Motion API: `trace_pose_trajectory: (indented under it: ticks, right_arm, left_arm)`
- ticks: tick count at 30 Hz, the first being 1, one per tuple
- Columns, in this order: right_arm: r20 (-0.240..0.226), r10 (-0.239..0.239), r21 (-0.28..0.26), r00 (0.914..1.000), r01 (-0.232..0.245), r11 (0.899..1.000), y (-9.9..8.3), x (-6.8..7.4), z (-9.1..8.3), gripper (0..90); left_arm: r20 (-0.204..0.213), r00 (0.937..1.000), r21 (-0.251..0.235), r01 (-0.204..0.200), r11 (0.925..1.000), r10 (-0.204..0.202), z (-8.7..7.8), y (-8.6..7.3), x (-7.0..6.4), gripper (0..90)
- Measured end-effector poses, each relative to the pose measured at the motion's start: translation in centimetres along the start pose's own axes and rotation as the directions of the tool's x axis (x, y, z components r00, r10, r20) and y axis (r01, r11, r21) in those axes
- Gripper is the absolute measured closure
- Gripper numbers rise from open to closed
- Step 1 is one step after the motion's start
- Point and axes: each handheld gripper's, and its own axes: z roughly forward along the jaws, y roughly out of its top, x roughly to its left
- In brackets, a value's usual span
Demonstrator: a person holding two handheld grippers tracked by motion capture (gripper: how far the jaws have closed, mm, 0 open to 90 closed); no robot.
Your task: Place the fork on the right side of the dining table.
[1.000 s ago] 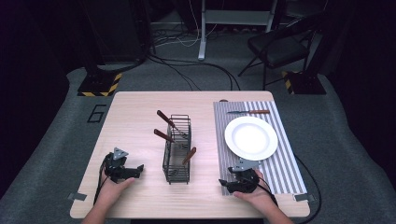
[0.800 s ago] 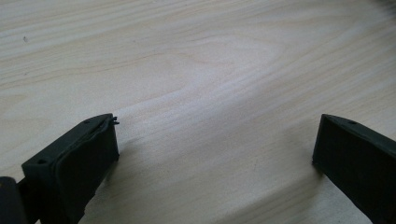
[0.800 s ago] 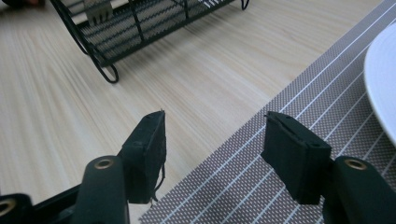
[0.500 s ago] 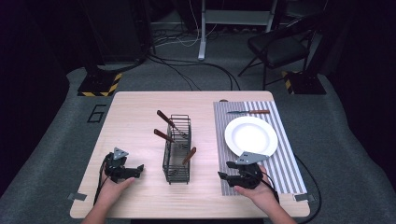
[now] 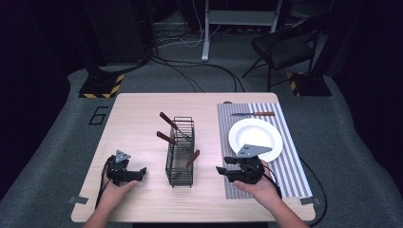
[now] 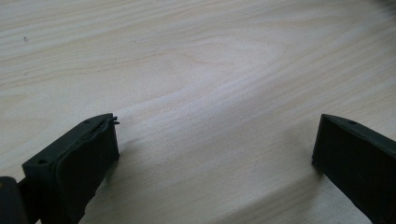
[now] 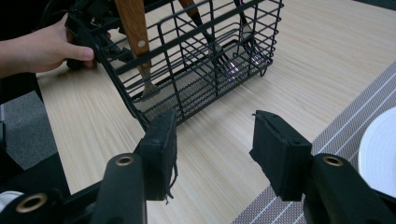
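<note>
Black wire, welded in a grid: the tall rectangular black wire cutlery basket stands upright near the middle of the pale wooden table, between the two grippers. Three wooden-handled utensils stick out of it, and the nearest wooden-handled utensil leans toward the person's right side.

Handling, as judged: the basket looks light and rigid, but it is open-sided and tall, so it probably tips easily if nudged high up. The handle is stiff and dry-looking, offers decent grip, and is slim. The best hold is likely across the bare wood above the basket rim, pulling along the lean so the head does not snag the wires.

The right gripper sits at the left edge of the grey striped placemat, just beside the basket and pointed at it. In the right gripper view its jaws stand apart with nothing between them, the basket's near corner lies straight ahead and close, and the handle rises up and to the left.

The left gripper rests low on the table left of the basket, near but not touching. Its jaws are spread wide and hold nothing over bare wood.

A round white plate lies on the mat behind the right gripper. A wooden-handled knife lies beyond the plate.
</note>
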Motion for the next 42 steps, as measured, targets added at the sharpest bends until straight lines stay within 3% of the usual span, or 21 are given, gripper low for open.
trace_pose_trajectory:
  ticks: [17, 33, 42]
  right_arm:
    - [-0.039, -0.007, -0.012, 0.9992, 0.006, 1.0, 2.9, 0.8, -0.4, 54.8]
    - [-0.106, -0.013, -0.018, 0.9943, 0.012, 1.0, 5.2, 1.8, 0.3, 60.8]
    - [-0.121, -0.032, -0.029, 0.9921, 0.029, 0.999, 6.4, 2.4, 0.8, 60.8]
  left_arm:
    - [0.0, 1.0, 0.0, 0.0, 1.0, 0.0, 0.0, 0.0, 0.0, 0.1]
    - [0.0, 1.0, -0.002, -0.002, 1.0, 0.002, 0.0, 0.0, -0.1, 0.2]
    - [0.006, 1.0, 0.003, -0.005, 1.0, 0.005, 0.0, 0.0, -0.1, 0.2]
